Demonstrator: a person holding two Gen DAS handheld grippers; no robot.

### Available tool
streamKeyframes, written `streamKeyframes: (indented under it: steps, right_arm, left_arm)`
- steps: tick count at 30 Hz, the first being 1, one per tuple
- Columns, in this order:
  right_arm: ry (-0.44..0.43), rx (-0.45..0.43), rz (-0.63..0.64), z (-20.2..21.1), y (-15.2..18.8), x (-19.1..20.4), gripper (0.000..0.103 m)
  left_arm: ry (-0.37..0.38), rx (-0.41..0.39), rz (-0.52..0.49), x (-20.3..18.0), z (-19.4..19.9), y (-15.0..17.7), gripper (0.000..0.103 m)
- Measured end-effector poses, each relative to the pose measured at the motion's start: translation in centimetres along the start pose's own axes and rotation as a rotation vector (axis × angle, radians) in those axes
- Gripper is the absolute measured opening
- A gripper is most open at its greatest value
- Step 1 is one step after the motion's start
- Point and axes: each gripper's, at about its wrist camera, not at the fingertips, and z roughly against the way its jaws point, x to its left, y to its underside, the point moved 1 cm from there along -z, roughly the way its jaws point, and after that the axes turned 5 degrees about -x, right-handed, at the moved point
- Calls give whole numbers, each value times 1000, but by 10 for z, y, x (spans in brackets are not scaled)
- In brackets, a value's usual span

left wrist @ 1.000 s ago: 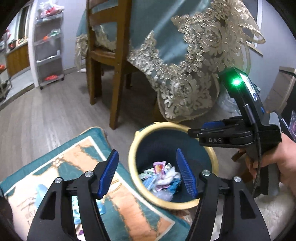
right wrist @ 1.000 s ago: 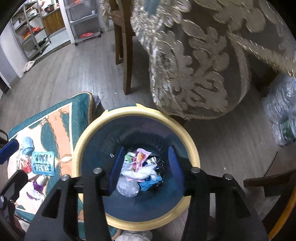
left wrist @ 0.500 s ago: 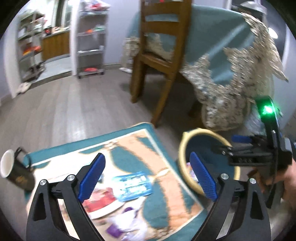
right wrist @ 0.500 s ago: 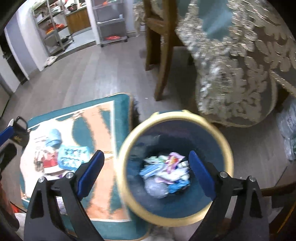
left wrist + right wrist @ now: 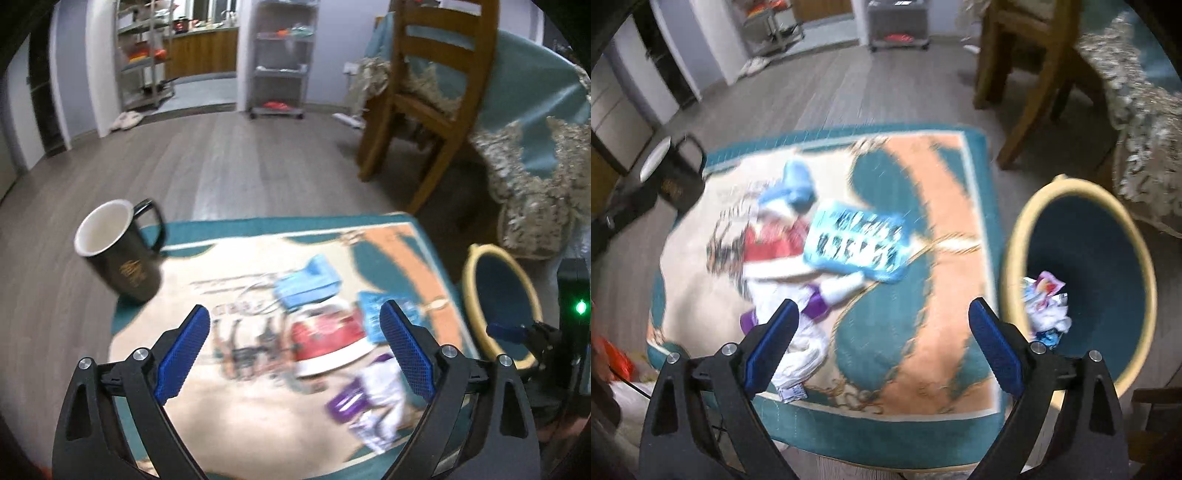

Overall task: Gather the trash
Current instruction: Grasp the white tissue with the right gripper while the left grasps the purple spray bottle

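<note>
Both claws hang over a teal-bordered cushion with a cream and orange printed top (image 5: 923,229), and both stand spread wide with nothing between the blue pads.

In the left wrist view, the left gripper (image 5: 295,350) points down at the litter strewn across the cushion's middle. A red and white wrapper (image 5: 325,341) lies at about one o'clock from the gap between the pads. A light blue crumpled packet (image 5: 308,282) sits just beyond it at twelve o'clock. A white and purple wrapper (image 5: 373,402) lies at four o'clock, close beside the right-hand pad. All of it is blurred.

A black ceramic mug with a white inside (image 5: 118,254) stands on the cushion's corner at ten o'clock, well apart from the litter.

In the right wrist view, the right gripper (image 5: 882,345) hovers above the nearer edge of the cushion. A light blue rectangular blister tray (image 5: 857,243) lies at twelve o'clock from it, touching the red and white wrapper at its left.

The round teal waste bin with a yellow rim (image 5: 1012,258) stands on the grey wood floor (image 5: 812,92) at two o'clock, just beside the cushion. Crumpled wrappers (image 5: 1047,306) already lie in its bottom. A wooden chair (image 5: 1027,66) stands beyond.
</note>
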Motion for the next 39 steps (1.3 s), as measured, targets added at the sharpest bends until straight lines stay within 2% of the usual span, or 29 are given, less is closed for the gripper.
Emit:
streamKeyframes:
  steps: [4,11,13,17,18,23,27,31,35,39]
  right_arm:
    - [-11,70,74,-26,14,26,90]
    - [-42,126,168,-48,23,54,74]
    - [-66,138,174,-52,23,57,62]
    - [-129,175,168,-58,27,61,17]
    - [-133,180,166,-57,28,60,11]
    - [-168,153,108,-32,16,44,10]
    - [-114,146,101,-8,-6,19,10]
    - [-76,118,116,14,-30,-9,10]
    - [-62,92,76,18,-34,-31,10]
    - [-111,116,-8,6,-33,-43,10]
  left_arm:
    - [-10,19,44,21,-3,7,93]
    - [-18,32,48,29,-7,13,93]
    - [-20,38,46,28,-10,14,93]
    - [-22,46,39,24,-16,15,93]
    - [-21,50,32,22,-17,15,93]
    - [-1,70,-12,10,-24,19,93]
    - [40,85,-73,-6,-31,24,93]
    - [88,108,-176,-32,-40,35,93]
    - [142,151,-265,-56,-52,50,93]
    - [189,208,-343,-76,-63,64,93]
